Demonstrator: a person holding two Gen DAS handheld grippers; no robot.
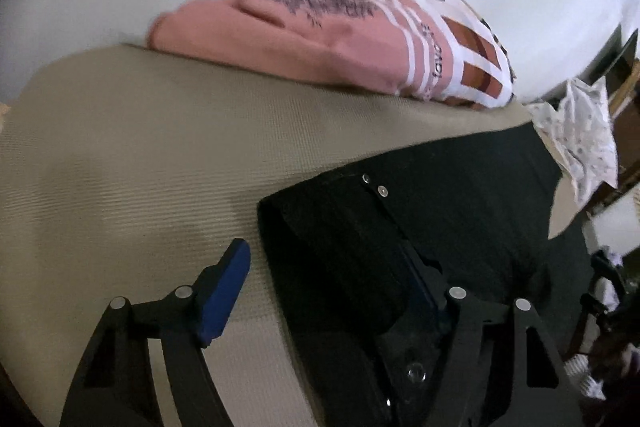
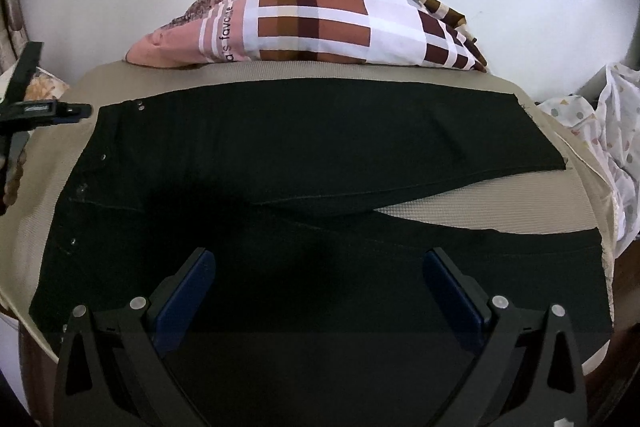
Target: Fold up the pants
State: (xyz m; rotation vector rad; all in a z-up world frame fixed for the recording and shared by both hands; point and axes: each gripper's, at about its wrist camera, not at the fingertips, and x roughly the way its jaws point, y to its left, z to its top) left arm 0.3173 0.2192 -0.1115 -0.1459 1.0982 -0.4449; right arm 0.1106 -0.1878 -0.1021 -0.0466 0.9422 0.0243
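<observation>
The black pants point(image 2: 280, 147) lie spread flat on a beige mattress point(image 1: 140, 147), waistband toward its left edge and the two legs running to its right edge, with a narrow wedge of the beige cover visible between the legs near the right edge. At the far edge of the mattress, against the white wall, rests a pink and checked pillow point(image 2: 312, 19), and beyond the right edge hangs a white cloth with small coloured dots point(image 2: 612, 131). The left gripper point(image 1: 328, 287) is at the waistband corner of the pants, near the left edge of the mattress. Its fingers are partly open, not at the widest: the left blue pad point(image 1: 224, 299) is over the bare beige cover just beside the folded edge of the waistband, and the right finger is over the black cloth, where it is difficult to see against the dark fabric. The waistband edge with its metal rivets point(image 1: 382, 191) stands between the two fingers, but the pads do not press it; whether a fingertip touches the cloth I cannot tell. The right gripper point(image 2: 320, 291) is above the nearer leg, close to the near edge of the mattress. Its fingers point(image 2: 188, 299) are spread wide apart, with only flat black cloth seen between them, and they hold nothing.
</observation>
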